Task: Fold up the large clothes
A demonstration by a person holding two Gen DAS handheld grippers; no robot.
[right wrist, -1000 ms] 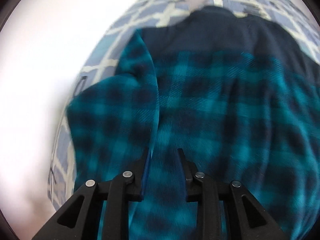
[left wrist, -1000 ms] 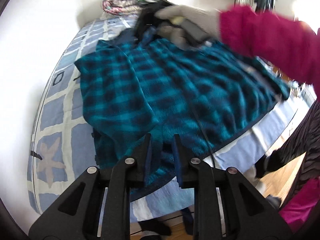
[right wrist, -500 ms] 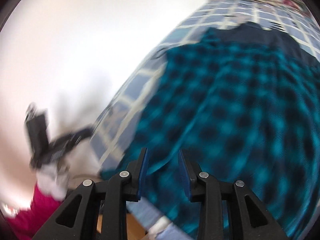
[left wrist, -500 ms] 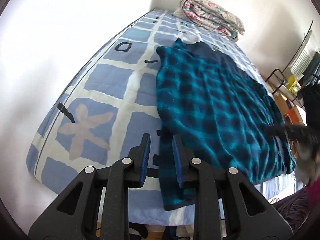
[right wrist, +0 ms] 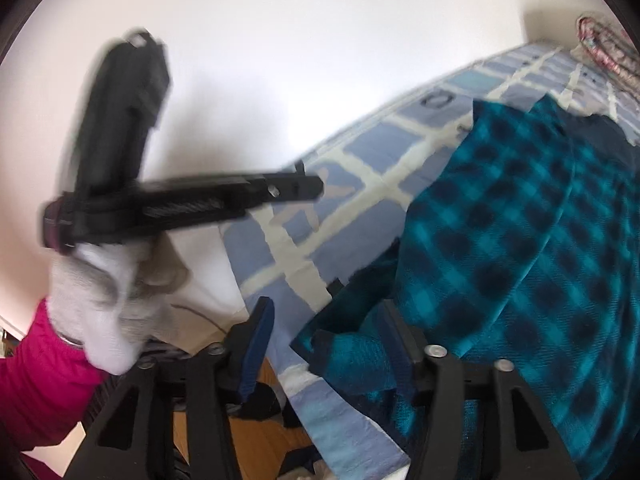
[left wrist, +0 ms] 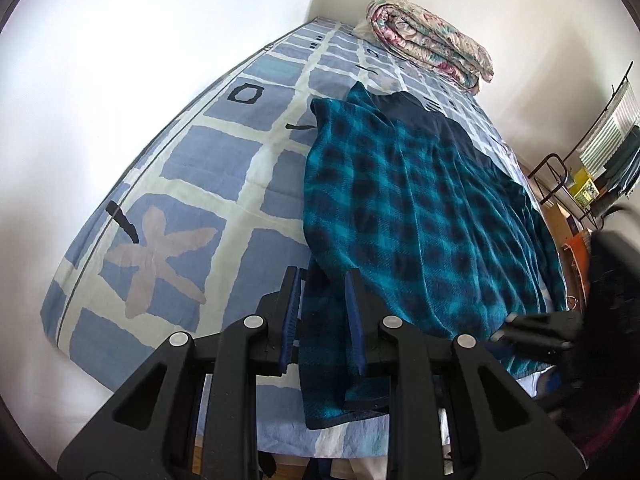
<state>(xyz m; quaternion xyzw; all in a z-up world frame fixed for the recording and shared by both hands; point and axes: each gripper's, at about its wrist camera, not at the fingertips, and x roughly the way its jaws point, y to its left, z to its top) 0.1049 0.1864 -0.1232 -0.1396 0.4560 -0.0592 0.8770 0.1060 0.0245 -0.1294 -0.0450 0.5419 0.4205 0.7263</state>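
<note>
Plaid garment (left wrist: pixel 420 216) flat on blue patchwork bed (left wrist: pixel 192 184) by white wall (left wrist: pixel 120 40), both grippers' jaws apart.

The right gripper (right wrist: pixel 324 344) stood with its fingers spread wide over the near edge of the bed (right wrist: pixel 360 176). A corner of the teal plaid garment (right wrist: pixel 520 248) lay between them, against the right finger. To the left, blurred, a white-gloved hand (right wrist: pixel 108 300) held the other gripper (right wrist: pixel 316 187) before the wall (right wrist: pixel 320 60).

My black two-finger left gripper (left wrist: pixel 322 320) has its jaws parted; my black right gripper (right wrist: pixel 324 340) gapes wider. My white-gloved left hand (right wrist: pixel 108 292) grips its handle.
</note>
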